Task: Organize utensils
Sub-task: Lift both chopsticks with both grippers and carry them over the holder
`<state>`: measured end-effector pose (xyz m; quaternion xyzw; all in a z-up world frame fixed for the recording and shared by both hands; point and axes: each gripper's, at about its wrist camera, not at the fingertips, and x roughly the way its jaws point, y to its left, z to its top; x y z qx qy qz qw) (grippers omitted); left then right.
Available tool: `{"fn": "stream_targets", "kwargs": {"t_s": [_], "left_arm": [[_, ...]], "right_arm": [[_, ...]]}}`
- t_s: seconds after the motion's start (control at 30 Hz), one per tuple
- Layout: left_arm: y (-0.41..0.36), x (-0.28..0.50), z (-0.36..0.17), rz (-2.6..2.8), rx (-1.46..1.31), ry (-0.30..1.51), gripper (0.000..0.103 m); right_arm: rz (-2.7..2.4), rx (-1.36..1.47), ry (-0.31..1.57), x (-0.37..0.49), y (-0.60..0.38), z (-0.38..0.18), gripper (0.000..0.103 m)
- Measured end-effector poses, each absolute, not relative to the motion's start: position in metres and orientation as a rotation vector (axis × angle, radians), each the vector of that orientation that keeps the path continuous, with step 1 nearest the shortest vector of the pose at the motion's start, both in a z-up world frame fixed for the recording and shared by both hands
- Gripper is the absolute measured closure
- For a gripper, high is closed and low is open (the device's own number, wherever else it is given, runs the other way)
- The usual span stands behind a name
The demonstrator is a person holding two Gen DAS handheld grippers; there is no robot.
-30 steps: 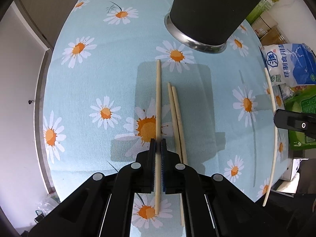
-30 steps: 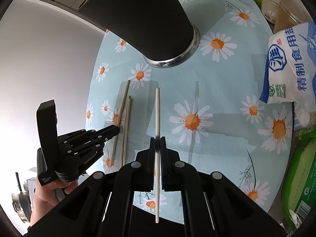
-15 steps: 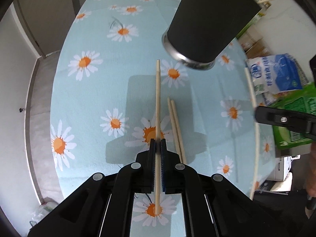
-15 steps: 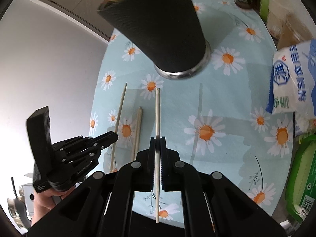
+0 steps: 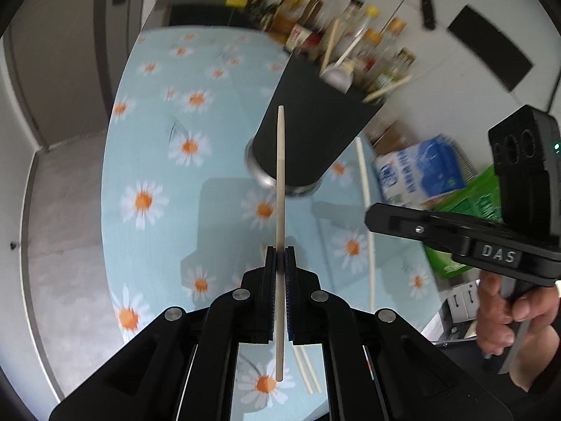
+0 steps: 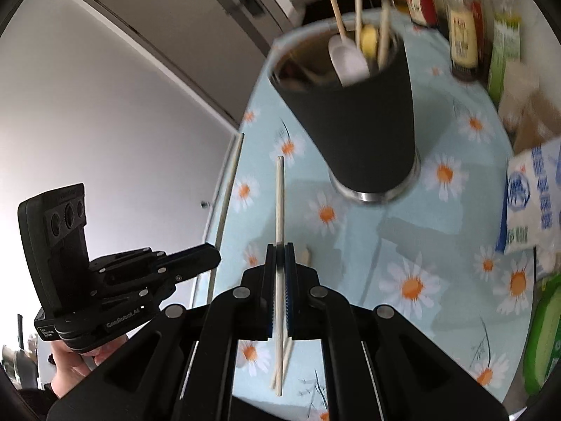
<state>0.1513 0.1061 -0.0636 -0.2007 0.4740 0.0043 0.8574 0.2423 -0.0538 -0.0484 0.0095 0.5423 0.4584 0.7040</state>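
Blurring hides bottle labels behind black utensil cup (image 5: 315, 133); pair of chopsticks (image 5: 308, 373) on daisy tablecloth (image 5: 157, 161) mostly covered by gripper body. Left gripper (image 5: 279, 266) clamped on chopstick (image 5: 280, 182); right gripper (image 6: 279, 263) clamped on pale chopstick (image 6: 279, 203). Both sticks lifted off cloth since a second ago, tips now near cup, cup rim newly visible.

On the tabletop (image 6: 378, 245) the utensil cup (image 6: 357, 112) stands at twelve o'clock; bottles (image 6: 463, 35) behind it; a bag (image 6: 529, 203) at three.
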Motion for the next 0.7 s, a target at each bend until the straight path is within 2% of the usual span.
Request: {"fn": "stream_targets", "kwargs": {"t_s": [0.4, 0.7], "left_arm": [[0.108, 0.183, 0.005, -0.061, -0.356, 0.776, 0.099], [0.108, 0.216, 0.031, -0.093, -0.329, 0.672, 0.099]], "right_arm": [[1.014, 0.186, 0.962, 0.276, -0.066, 0.017, 0.098], [1.029, 0.235, 0.837, 0.312, -0.069, 0.052, 0.098]]}}
